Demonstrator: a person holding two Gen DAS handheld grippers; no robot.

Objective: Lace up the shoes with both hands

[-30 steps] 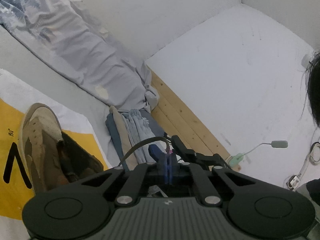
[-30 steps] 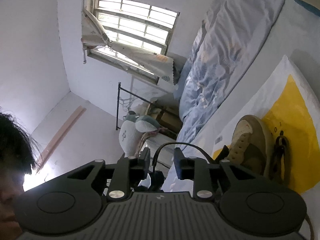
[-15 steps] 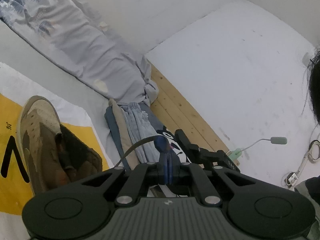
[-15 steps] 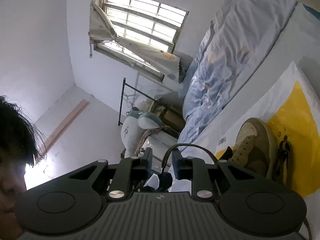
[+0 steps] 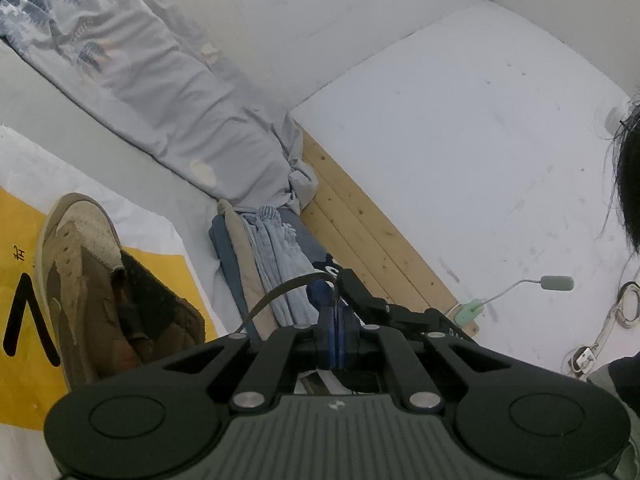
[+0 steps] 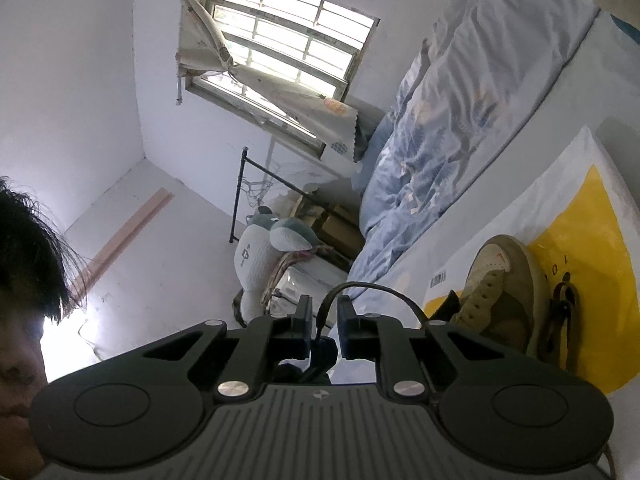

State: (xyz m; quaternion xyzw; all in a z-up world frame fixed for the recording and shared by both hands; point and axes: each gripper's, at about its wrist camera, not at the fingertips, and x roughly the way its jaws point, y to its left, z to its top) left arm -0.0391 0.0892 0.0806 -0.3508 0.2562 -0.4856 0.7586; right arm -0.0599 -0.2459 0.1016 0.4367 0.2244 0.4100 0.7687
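Observation:
A brown and tan suede shoe (image 5: 80,276) lies on a yellow and white plastic bag (image 5: 24,392) on the bed; in the right wrist view the shoe (image 6: 504,284) is low on the right. A dark lace (image 5: 276,294) arcs from the shoe side up into my left gripper (image 5: 334,320), whose blue fingers are shut on it. My right gripper (image 6: 323,314) is open, its fingers a little apart, with the lace (image 6: 376,288) passing between them and curving off to the shoe. The right gripper's black fingers (image 5: 360,292) cross just in front of the left gripper's tip.
A second dark lace (image 6: 560,320) lies on the bag beside the shoe. A crumpled blue quilt (image 5: 160,92) and folded clothes (image 5: 272,264) lie on the bed, next to a wooden bed edge (image 5: 360,232). A person's hair (image 5: 628,184) shows at right. A window (image 6: 280,52) and a plush toy (image 6: 264,256) are behind.
Both grippers have shifted a little, with the lace still looped between them. The right gripper's fingers stand slightly closer together around the lace than a second ago.

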